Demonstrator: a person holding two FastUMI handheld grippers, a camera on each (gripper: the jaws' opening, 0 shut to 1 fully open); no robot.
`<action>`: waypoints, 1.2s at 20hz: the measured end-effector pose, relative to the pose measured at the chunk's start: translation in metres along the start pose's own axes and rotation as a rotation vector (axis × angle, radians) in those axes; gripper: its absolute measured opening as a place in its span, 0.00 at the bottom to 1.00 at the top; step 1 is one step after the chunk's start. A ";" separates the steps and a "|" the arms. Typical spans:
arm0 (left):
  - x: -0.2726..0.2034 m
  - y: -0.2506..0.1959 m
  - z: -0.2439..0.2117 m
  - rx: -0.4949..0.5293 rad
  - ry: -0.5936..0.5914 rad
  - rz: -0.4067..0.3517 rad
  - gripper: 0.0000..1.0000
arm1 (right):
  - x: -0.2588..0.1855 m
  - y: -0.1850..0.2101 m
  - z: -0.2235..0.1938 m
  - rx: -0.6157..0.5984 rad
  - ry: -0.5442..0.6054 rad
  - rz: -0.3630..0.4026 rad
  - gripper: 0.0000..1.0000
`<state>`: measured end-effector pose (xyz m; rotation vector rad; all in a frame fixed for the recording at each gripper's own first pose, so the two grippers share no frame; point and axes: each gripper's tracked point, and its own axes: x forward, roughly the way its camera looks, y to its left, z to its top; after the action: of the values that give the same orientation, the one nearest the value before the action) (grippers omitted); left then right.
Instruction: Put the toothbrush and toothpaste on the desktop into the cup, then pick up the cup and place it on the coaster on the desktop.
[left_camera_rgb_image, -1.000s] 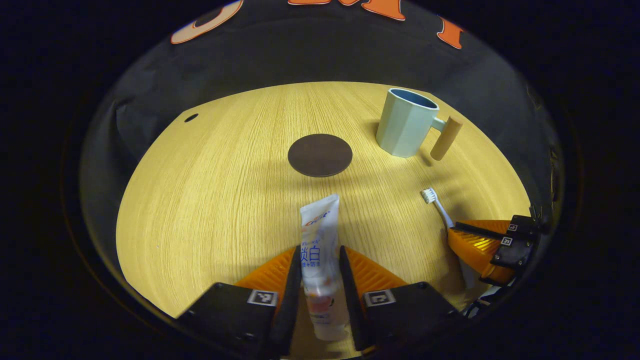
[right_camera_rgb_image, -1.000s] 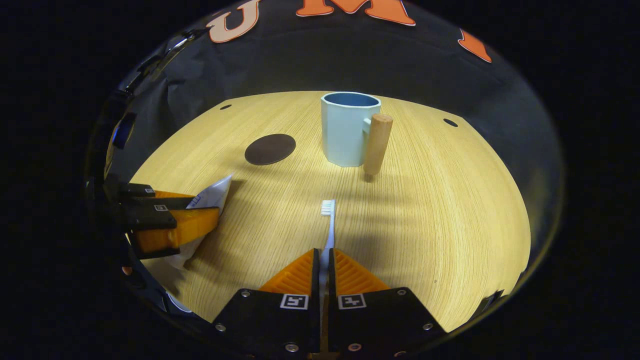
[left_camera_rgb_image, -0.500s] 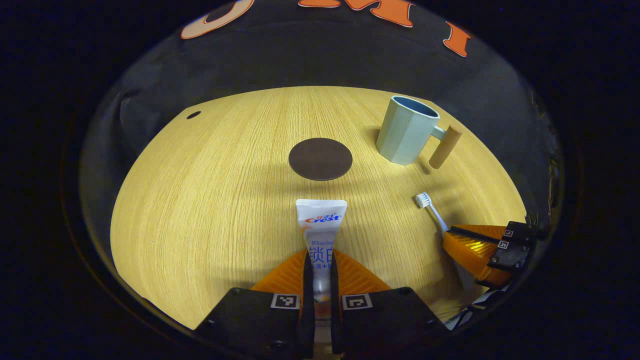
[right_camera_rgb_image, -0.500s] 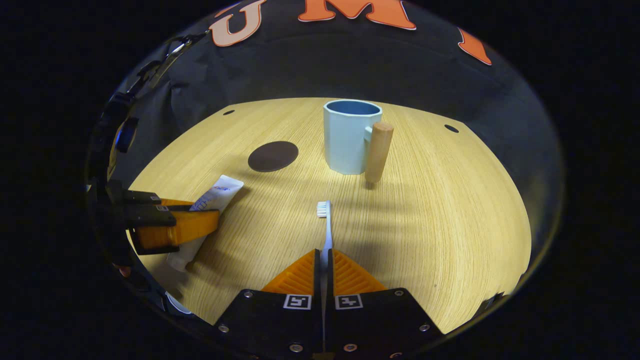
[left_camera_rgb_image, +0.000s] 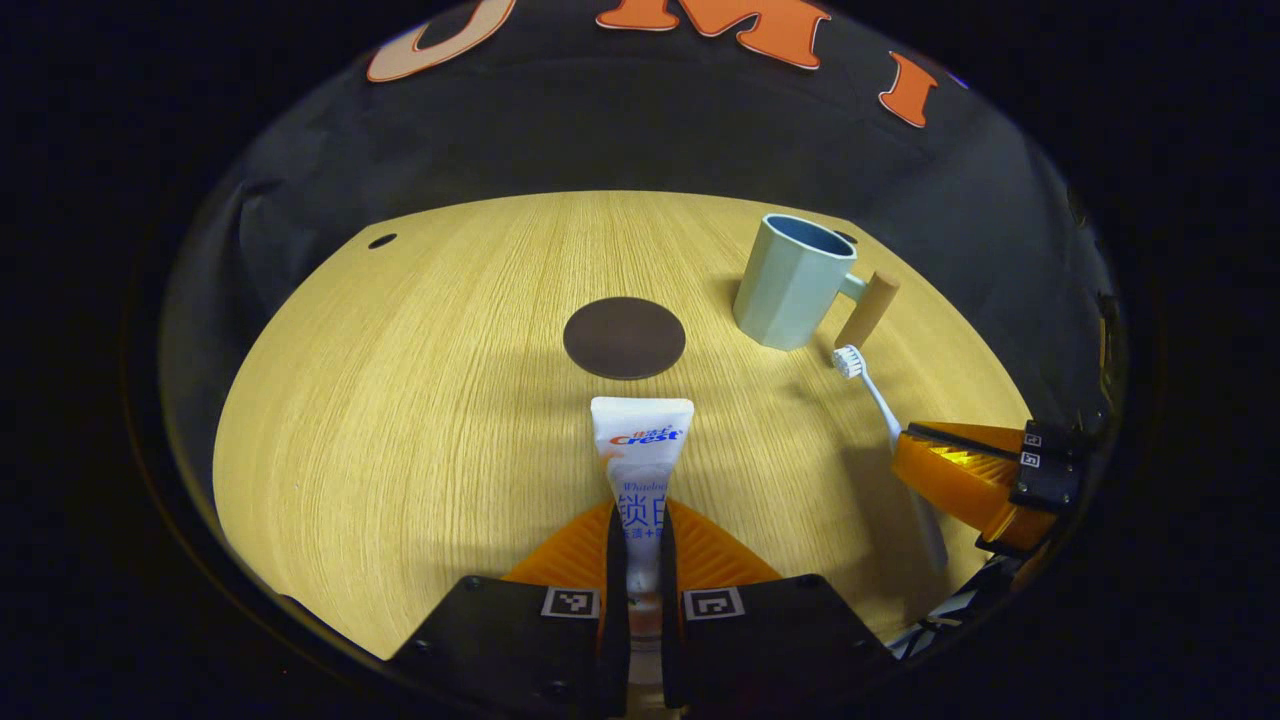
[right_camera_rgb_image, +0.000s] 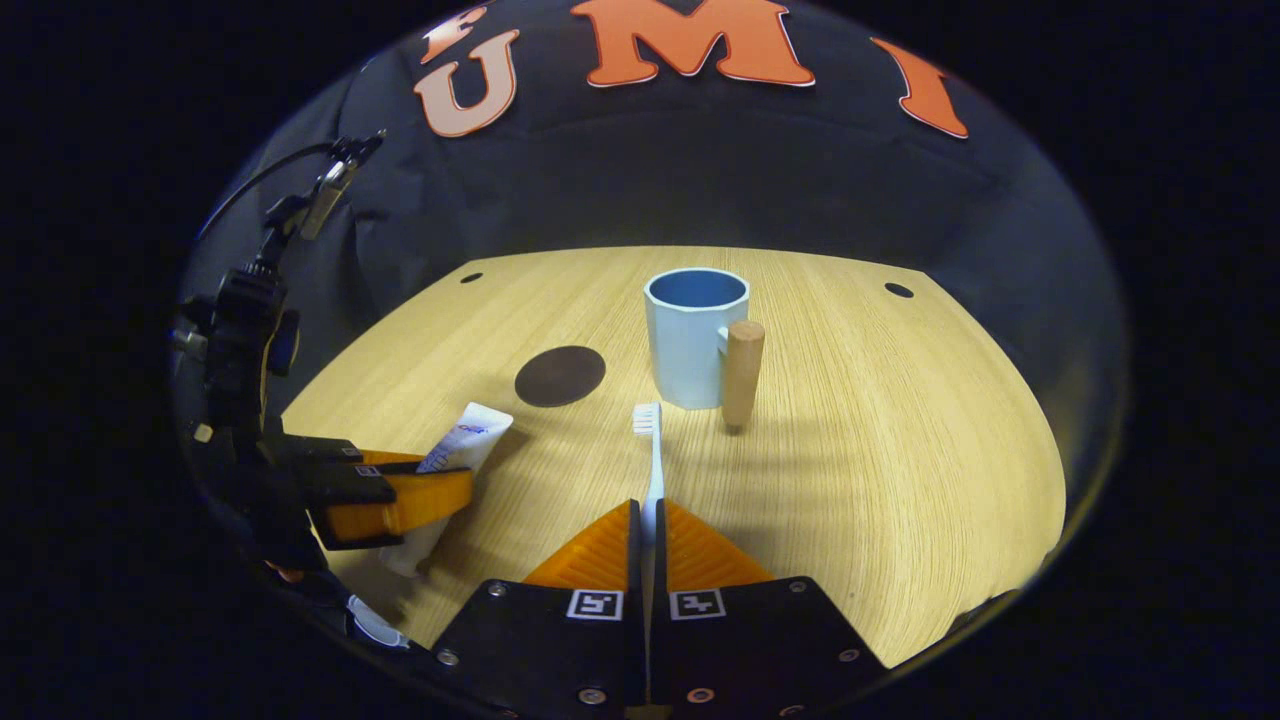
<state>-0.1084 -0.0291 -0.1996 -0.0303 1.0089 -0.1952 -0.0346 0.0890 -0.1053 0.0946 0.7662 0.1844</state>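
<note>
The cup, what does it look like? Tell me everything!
The cup is pale blue with flat-sided walls and a darker blue inside, which looks empty. A round, wood-looking peg handle sticks out on a short arm. It stands upright on the wooden table, mouth up, beside the dark round coaster, not on it. Nothing grips it; the toothbrush head is close by.

The left tool (left_camera_rgb_image: 640, 530) clamps the toothpaste (left_camera_rgb_image: 640, 470), the coaster (left_camera_rgb_image: 624, 337) just beyond it.

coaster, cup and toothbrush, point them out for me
coaster (left_camera_rgb_image: 624, 338), left gripper view, middle of the dark round disc
cup (right_camera_rgb_image: 690, 345), right gripper view, front wall of the pale blue body
toothbrush (right_camera_rgb_image: 647, 419), right gripper view, bristle head
</note>
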 end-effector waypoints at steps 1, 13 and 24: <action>-0.003 0.000 0.005 0.001 -0.015 0.000 0.16 | -0.001 -0.002 0.006 -0.003 -0.017 -0.001 0.03; -0.018 0.007 0.046 0.011 -0.190 0.033 0.17 | -0.021 -0.002 0.086 -0.004 -0.262 0.029 0.02; -0.023 0.010 0.062 0.006 -0.283 0.034 0.16 | -0.016 -0.019 0.142 0.107 -0.453 0.060 0.02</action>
<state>-0.0662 -0.0190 -0.1481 -0.0340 0.7264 -0.1575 0.0555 0.0646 0.0045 0.2515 0.3212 0.1704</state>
